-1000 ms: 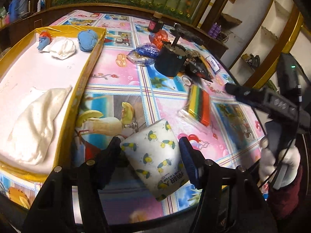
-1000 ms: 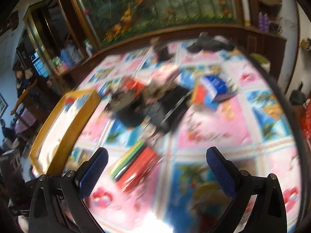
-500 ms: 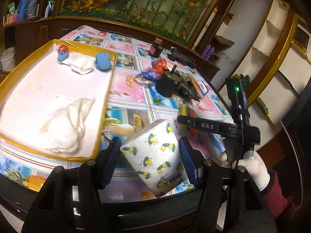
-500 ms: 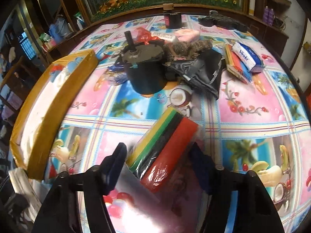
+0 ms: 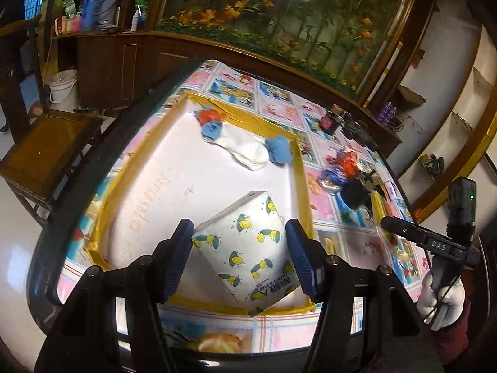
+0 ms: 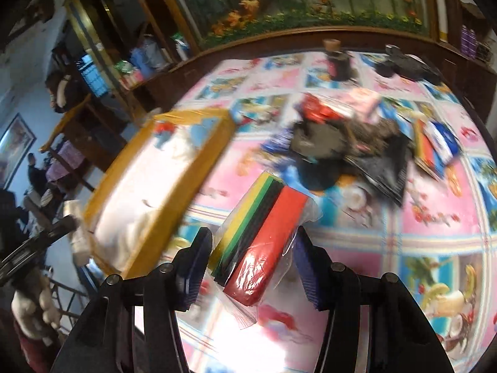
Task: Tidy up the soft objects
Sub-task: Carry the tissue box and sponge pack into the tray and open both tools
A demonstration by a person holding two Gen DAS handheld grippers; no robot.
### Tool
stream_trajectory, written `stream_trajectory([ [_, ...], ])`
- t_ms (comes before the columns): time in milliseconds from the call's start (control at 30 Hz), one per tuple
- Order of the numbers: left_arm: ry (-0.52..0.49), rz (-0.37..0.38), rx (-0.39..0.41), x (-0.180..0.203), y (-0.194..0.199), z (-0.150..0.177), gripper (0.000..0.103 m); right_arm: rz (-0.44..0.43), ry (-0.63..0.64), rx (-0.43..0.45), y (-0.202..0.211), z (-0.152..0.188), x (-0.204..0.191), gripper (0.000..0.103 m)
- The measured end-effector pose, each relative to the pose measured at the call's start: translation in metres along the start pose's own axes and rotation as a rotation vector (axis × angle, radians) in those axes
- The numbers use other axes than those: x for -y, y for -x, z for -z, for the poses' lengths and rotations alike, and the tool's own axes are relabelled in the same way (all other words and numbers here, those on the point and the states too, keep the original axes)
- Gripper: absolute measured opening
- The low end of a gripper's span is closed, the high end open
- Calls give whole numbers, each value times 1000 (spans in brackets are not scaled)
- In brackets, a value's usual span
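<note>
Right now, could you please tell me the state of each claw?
Left claw: shut on the tissue pack.
Right claw: closing on the bagged sponge pack.

One tissue pack (image 5: 248,248). One sponge pack (image 6: 261,233). One tray (image 5: 303,180). Two blue balls (image 5: 279,149), one red ball (image 5: 206,114), one white cloth (image 5: 248,149). One chair (image 5: 46,143). One bucket (image 5: 63,88).
</note>
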State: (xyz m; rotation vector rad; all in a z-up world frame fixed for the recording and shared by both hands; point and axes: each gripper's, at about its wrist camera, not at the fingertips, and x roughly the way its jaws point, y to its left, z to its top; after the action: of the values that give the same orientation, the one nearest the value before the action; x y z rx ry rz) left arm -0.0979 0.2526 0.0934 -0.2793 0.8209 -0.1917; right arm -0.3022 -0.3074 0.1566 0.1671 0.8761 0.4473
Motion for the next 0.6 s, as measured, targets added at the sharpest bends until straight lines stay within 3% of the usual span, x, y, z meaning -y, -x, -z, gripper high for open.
stream_trajectory([
  [167,18,-59,-8,-18,-24,-42,60,-100,80,-16,-18,-25,-41,52],
  [333,42,-98,-49,-34,-69,-82,60,-116,179,-51,-56,-46,-84,52],
  [600,100,-114,-127,-61,-139,-109,60,-111,217,-168,-141,-75,-112,52],
])
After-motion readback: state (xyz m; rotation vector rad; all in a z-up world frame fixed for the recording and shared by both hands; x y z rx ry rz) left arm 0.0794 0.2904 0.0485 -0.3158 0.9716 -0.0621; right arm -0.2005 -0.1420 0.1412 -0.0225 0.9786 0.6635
